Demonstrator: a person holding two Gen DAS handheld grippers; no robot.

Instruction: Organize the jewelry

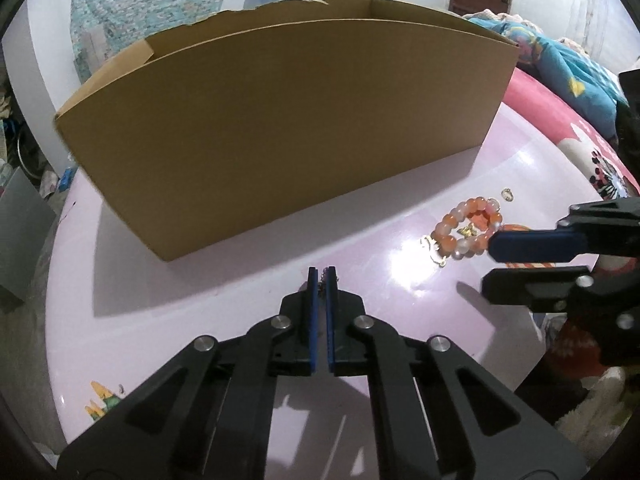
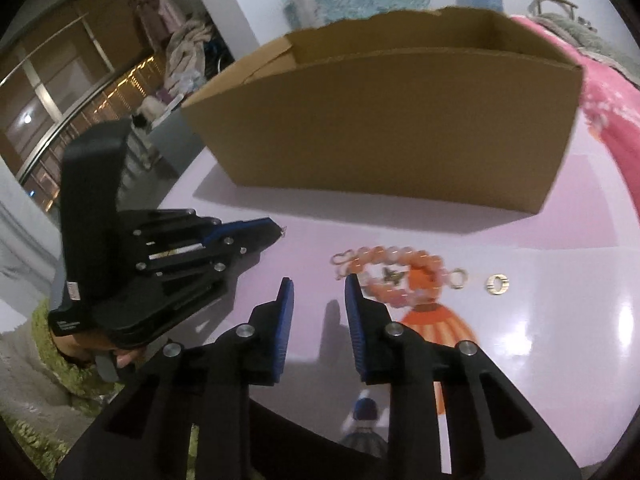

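left gripper (image 1: 321, 276): jaws pressed almost together, a thin chain link (image 1: 320, 289) showing between the pads; it looks pinched there, though how much chain hangs from it cannot be told.
right gripper (image 2: 318, 286): jaws parted with a clear gap, nothing between them, tips low over the table (image 2: 560, 344).
bead bracelet (image 2: 394, 276): orange and pale beads in a loop, flat on the table towards its right edge, touching or just past the right-hand fingertip (image 2: 352, 286); blurred, so contact cannot be told.
key relation: the bracelet lies ahead and to the right of the right gripper's gap, so that gripper is nearer; the left one is well apart.
small pieces: a butterfly charm (image 2: 392, 276) inside the loop, 2 rings (image 2: 497, 283) beyond it to the right.
cardboard box (image 1: 280, 120): open-topped, along the far edge, long side facing both grippers; likely the drop place.
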